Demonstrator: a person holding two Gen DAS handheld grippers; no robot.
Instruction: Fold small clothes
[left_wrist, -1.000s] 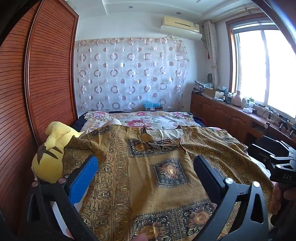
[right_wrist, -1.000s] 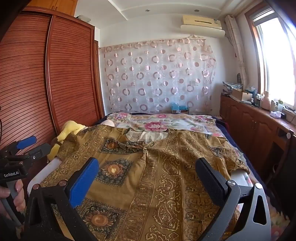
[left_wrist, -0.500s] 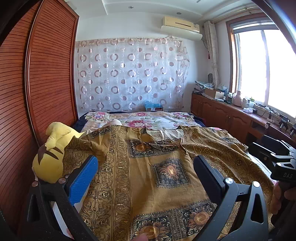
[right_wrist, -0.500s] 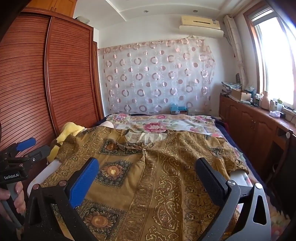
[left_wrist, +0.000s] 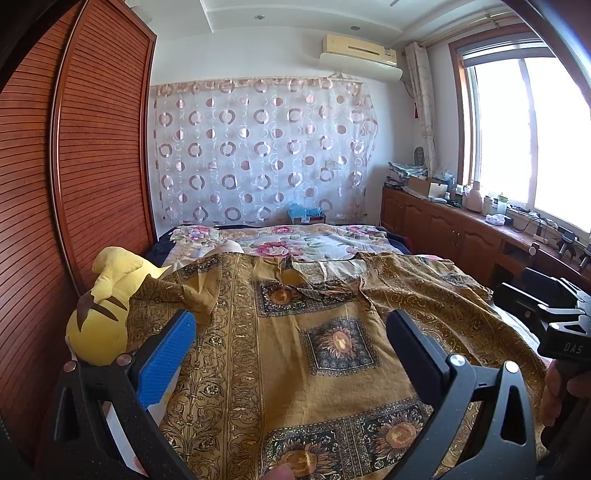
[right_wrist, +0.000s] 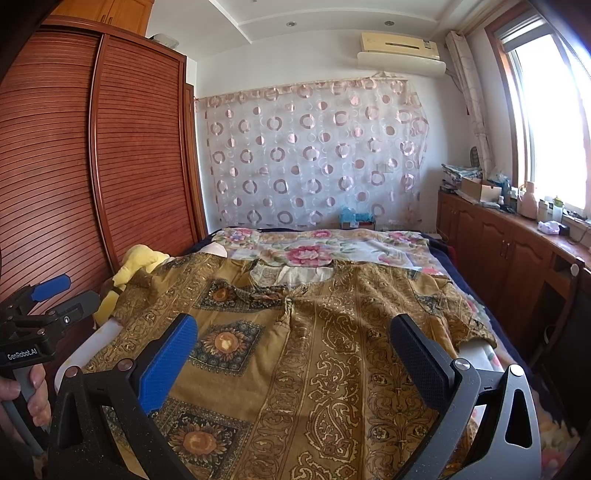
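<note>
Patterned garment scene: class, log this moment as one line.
left gripper open | right gripper open | patterned garment spread flat on bed, unfolded | yellow plush toy at garment's left

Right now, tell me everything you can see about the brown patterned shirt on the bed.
The shirt is thin mustard-brown cloth printed with dark sunflower squares and scroll borders. It lies spread front-up and unfolded on the bed, collar away from the cameras, slightly rumpled. One sleeve drapes against the yellow plush toy. Neither gripper's jaws touch it.
</note>
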